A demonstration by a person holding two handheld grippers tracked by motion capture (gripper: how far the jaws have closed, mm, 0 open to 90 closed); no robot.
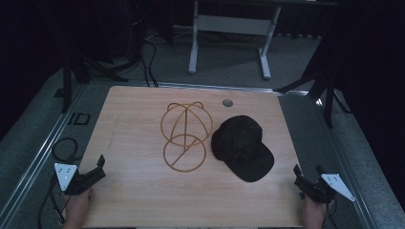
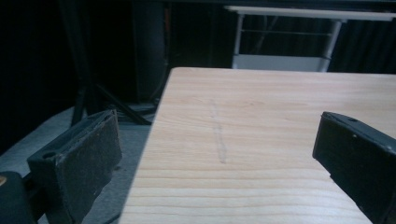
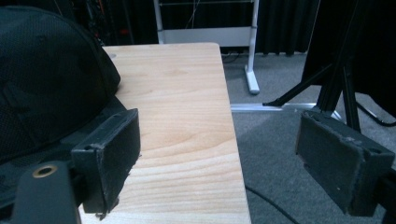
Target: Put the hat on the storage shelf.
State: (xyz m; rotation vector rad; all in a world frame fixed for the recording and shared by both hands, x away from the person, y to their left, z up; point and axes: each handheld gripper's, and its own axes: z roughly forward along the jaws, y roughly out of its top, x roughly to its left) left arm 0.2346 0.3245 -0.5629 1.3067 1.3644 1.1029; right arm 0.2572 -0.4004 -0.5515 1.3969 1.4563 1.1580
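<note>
A black cap lies on the wooden table, a bit right of the middle. Its round top sits toward the far side and its flat brim points to the near right corner. In the right gripper view the cap looks big and dark at the left, close to the left jaw.

Just left of the cap stands a gold wire hat stand. It has a round ring lying flat on the table and thin wire loops going up from it. The stand and the cap are very close, but I cannot tell if they touch.

A small grey round hole is in the table top, near the far edge, beyond the cap.

The right gripper rests at the near right corner of the table, near the brim but not touching it. Its two black jaws are wide apart and nothing is between them. A hand holds it from below.

The left gripper rests at the near left corner, well apart from the cap and the stand. Its jaws are wide apart too, with just bare wood between them. A hand holds it as well.

Past the far edge of the table stands a white frame with legs on a grey floor. Dark stands and black cables are at the sides.
</note>
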